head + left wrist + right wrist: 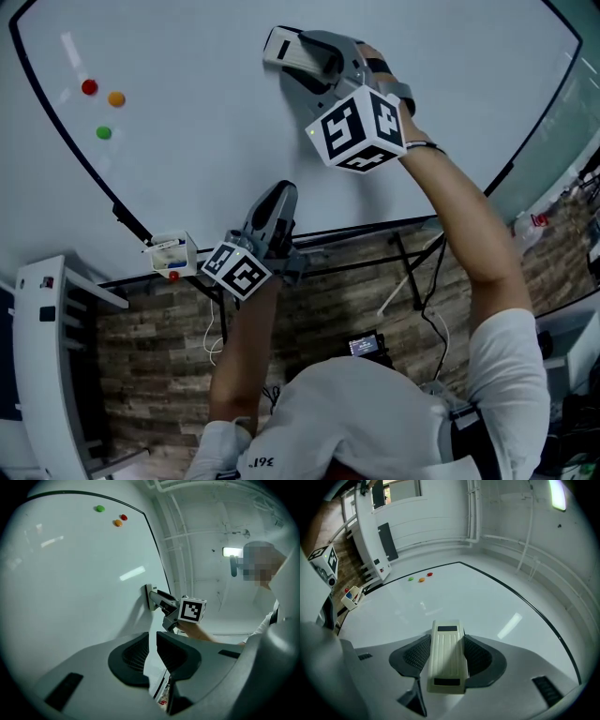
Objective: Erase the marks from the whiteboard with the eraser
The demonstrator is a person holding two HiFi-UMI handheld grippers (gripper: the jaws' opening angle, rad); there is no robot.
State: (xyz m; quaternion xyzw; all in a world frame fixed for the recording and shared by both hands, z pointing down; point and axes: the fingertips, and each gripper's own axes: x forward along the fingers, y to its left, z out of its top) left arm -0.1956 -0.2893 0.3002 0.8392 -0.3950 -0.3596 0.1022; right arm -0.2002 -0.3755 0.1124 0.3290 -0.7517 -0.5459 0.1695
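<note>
The whiteboard point(216, 103) fills the upper head view and shows no pen marks. My right gripper point(298, 58) is shut on the cream eraser point(284, 49), which presses flat against the board near its top middle. In the right gripper view the eraser point(447, 654) sits clamped between the dark pads. My left gripper point(277, 208) hangs low by the board's bottom edge, jaws nearly together with nothing between them. From the left gripper view the eraser point(151, 596) and the right gripper's marker cube point(192, 610) appear ahead.
Red point(89, 87), orange point(115, 97) and green point(103, 132) magnets sit at the board's left. A small marker tray point(170, 254) hangs at the lower left frame. A white rack point(42, 356) stands at the left. Cables and a stand leg point(412, 272) cross the brick-pattern floor.
</note>
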